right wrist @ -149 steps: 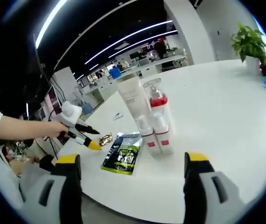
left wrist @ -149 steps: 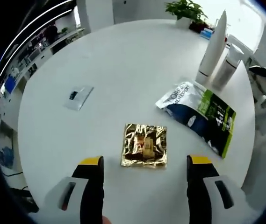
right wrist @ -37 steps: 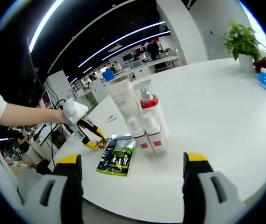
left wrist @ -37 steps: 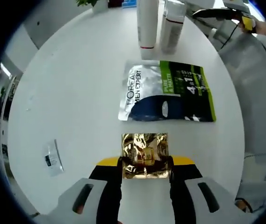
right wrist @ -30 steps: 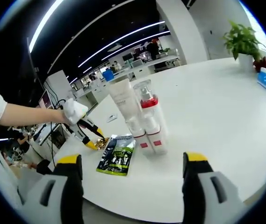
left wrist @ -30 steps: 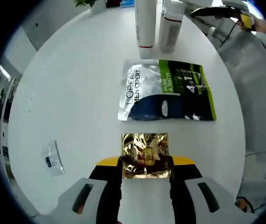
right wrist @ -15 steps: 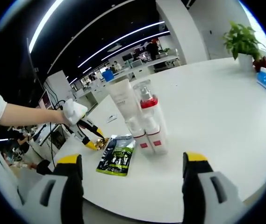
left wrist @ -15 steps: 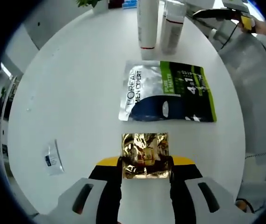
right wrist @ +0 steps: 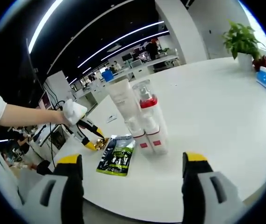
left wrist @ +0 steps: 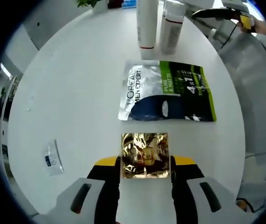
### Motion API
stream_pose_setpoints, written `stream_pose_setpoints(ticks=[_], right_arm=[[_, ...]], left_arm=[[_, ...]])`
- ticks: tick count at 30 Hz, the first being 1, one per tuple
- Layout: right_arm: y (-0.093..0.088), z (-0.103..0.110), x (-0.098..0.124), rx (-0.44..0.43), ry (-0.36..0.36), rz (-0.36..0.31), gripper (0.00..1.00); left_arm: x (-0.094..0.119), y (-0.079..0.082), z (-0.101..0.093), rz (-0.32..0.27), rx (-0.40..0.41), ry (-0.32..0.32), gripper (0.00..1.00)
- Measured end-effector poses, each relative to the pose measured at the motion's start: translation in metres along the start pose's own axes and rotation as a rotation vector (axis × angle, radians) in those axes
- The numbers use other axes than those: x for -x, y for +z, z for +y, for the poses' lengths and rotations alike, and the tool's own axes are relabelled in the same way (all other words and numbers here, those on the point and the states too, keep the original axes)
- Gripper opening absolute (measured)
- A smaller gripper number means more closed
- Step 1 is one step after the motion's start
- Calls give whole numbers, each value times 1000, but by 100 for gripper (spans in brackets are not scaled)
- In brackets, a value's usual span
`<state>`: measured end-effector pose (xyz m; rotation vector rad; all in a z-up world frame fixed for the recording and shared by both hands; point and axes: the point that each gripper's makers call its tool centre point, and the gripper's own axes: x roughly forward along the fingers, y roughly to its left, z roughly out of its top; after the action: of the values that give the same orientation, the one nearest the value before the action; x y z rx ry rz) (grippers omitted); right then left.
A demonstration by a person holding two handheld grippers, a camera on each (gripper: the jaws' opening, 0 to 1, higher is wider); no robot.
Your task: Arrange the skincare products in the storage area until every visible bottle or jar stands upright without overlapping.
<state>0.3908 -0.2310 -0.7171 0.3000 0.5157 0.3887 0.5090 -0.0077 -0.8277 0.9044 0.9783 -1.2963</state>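
Flanking gold sachet (left wrist: 145, 155) edges, left gripper (left wrist: 144, 164) jaws sit close

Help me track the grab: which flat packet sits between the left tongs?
The crinkled gold foil sachet, not the larger silver, green and navy pouch beyond it or the small white packet.

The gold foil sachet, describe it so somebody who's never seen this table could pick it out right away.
On the round white table, find the large silver, black and green L'Oreal Men Expert pouch lying flat. Just beside it, between the left gripper's yellow-tipped jaws, lies the gold foil sachet. It is the only crinkled, shiny gold square; the other small packet is pale and plain.
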Motion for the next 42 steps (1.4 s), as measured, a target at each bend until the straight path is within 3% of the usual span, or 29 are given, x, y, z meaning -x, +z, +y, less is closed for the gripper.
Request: stream_pose_setpoints(ticks=[15, 26, 39, 42], right_arm=[[0, 0, 0, 3, 0, 0, 88], [1, 1, 0, 10, 1, -2, 87], [1, 2, 0, 21, 7, -1, 87], [1, 3, 0, 27, 9, 0, 86]], left_arm=[[2, -3, 1, 9, 23, 10, 50], [10, -11, 1, 10, 92, 30, 60], [22, -20, -4, -34, 239, 69, 73], [26, -14, -9, -96, 343, 69, 75]])
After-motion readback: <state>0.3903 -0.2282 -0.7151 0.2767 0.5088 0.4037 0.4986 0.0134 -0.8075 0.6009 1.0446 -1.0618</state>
